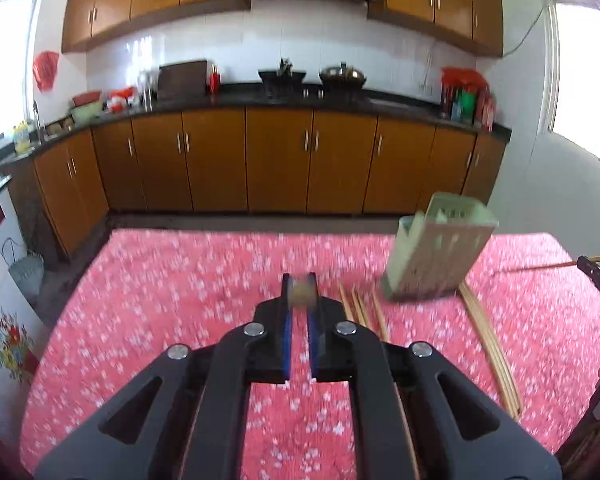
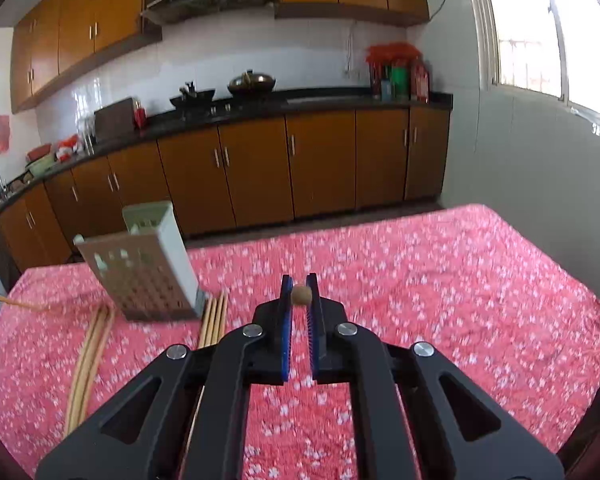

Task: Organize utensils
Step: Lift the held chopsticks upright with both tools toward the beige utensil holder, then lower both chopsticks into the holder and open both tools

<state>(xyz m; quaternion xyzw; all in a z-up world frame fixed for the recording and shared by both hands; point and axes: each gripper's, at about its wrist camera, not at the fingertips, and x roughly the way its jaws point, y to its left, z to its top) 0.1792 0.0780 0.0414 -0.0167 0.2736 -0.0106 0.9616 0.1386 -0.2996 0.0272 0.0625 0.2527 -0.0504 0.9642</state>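
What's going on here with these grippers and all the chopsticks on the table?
A person is sorting chopsticks with two handheld grippers. Each of them, the left gripper and the right gripper, is shut on the end of a chopstick and held above the pink floral tablecloth. More loose chopsticks lie on the cloth on both sides of a slotted utensil holder, which stands on the table. None can be seen in the holder yet.

I count one pale slotted utensil holder [image 1: 436, 256] on one pink floral tablecloth [image 1: 180, 288]. Loose chopsticks on the cloth: two bunches, roughly four left of the holder [image 1: 362, 310], roughly three right [image 1: 488, 336], blur makes exact count unsure. One chopstick end in each of my two grippers.
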